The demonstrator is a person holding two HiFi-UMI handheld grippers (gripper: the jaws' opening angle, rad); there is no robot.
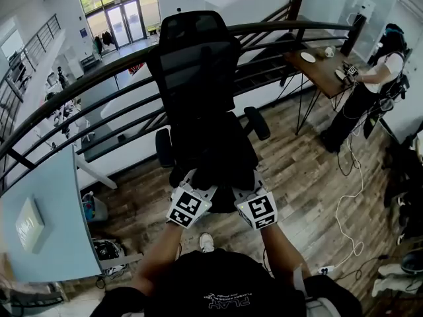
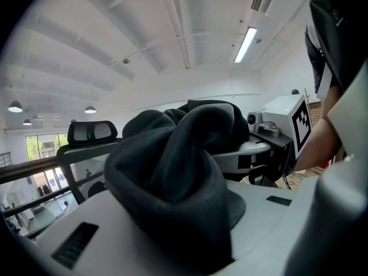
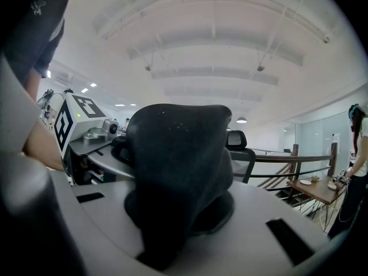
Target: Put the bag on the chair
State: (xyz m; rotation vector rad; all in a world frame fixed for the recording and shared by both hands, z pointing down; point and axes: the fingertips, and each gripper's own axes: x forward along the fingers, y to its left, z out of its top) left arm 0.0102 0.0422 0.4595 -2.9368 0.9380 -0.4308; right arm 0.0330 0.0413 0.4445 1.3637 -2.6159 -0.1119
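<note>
Black bag (image 1: 221,160) clamped: left gripper (image 1: 193,176), right gripper (image 1: 253,179); over chair (image 1: 197,65).

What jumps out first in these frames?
The black bag, bunched up, is clamped by the left gripper and the right gripper and fills both gripper views. Just ahead stands the black chair, backed against a railing over a lower floor. A person stands at a desk, far right.

It was an office on an upper floor; a black desk chair (image 1: 198,78) stood just ahead of the left claw (image 1: 188,182); a rail (image 1: 291,25) ran behind it; a wooden desk (image 1: 317,68) stood far right.
</note>
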